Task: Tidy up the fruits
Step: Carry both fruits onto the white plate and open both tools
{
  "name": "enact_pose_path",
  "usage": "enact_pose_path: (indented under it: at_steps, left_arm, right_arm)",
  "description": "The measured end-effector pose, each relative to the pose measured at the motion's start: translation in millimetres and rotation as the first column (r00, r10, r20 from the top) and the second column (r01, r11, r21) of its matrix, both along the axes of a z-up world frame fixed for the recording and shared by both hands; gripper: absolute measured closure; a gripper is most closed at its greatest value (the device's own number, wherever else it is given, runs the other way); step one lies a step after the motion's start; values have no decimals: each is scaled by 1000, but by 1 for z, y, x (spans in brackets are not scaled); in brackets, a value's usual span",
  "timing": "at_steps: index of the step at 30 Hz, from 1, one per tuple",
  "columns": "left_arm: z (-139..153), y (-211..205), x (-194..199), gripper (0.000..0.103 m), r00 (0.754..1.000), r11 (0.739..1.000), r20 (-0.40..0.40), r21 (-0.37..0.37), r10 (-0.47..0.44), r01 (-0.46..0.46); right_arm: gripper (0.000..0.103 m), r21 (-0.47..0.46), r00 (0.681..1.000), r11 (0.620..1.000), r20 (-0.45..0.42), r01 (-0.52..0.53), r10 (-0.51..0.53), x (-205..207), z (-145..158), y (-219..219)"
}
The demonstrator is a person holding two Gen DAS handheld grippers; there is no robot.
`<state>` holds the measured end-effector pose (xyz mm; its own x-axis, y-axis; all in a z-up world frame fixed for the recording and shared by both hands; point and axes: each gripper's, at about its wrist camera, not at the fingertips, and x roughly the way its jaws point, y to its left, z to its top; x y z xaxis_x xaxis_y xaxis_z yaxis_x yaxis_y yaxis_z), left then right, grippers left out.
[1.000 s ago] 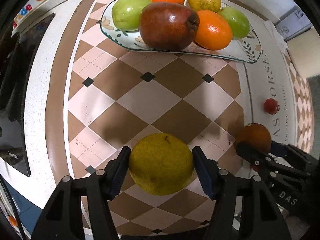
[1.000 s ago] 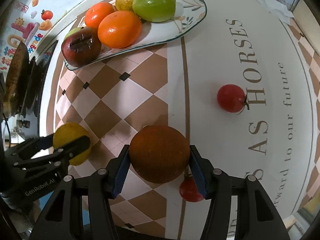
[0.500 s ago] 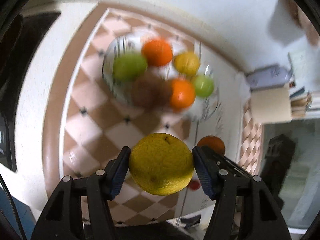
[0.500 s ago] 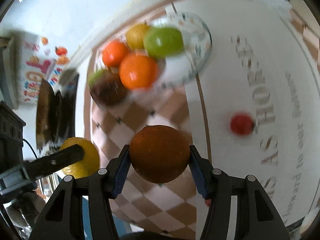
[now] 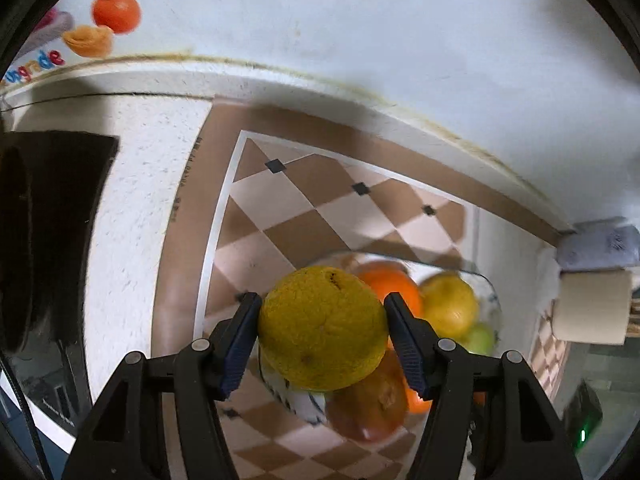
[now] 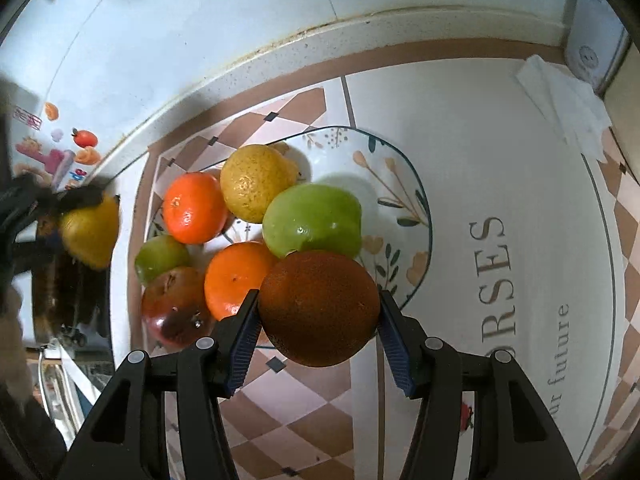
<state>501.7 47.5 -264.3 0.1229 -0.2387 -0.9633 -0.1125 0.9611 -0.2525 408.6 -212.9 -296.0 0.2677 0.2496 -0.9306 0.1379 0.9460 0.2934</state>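
Observation:
My left gripper (image 5: 322, 338) is shut on a yellow citrus fruit (image 5: 322, 328) and holds it in the air over the left end of the fruit plate (image 5: 490, 296). My right gripper (image 6: 316, 326) is shut on a dark brown-orange fruit (image 6: 318, 306) and holds it above the near rim of the plate (image 6: 404, 200). The plate holds two oranges (image 6: 194, 206), a yellow fruit (image 6: 254, 186), a large green fruit (image 6: 312, 220), a small green one (image 6: 160, 258) and a dark red apple (image 6: 174, 308). The left gripper with its yellow fruit (image 6: 90, 232) shows at the left of the right wrist view.
The plate stands on a checkered mat near the white wall (image 6: 200, 20). A folded white paper (image 6: 564, 100) and a box (image 6: 592, 44) lie at the back right. A small red fruit (image 6: 466, 416) lies on the mat behind my right finger. A dark appliance (image 5: 44, 232) stands at the left.
Both grippers have risen from the mat with their fruits and moved forward to the plate. The plate now lies right under both fruits.

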Motion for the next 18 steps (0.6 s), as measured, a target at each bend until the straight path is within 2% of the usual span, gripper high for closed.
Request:
enact_pose_path:
  at_steps: [2, 8, 10, 11, 14, 18]
  left_arm:
    - [-13, -2, 9, 42, 999, 1000, -34, -1, -6, 6]
    - [-28, -7, 19, 42, 996, 999, -81, 41, -22, 26]
    - [-28, -5, 19, 42, 996, 999, -84, 29, -28, 30]
    - [-27, -5, 20, 41, 996, 999, -85, 20, -30, 31]
    - [-24, -5, 26, 26, 996, 999, -81, 13, -39, 41]
    - [-10, -6, 24, 16, 997, 998, -57, 37, -51, 53]
  right_arm:
    - [44, -14, 1000, 1000, 2, -9, 9, 1, -1, 2]
    - [43, 11, 999, 1000, -35, -10, 10, -3, -12, 3]
    - [41, 31, 999, 1000, -35, 6, -5, -3, -14, 1]
    - [37, 37, 999, 999, -32, 11, -10, -2, -13, 0]
    - [21, 48, 999, 998, -29, 33, -32, 0, -9, -3]
    - [18, 46, 999, 998, -21, 34, -33, 0, 0, -3]
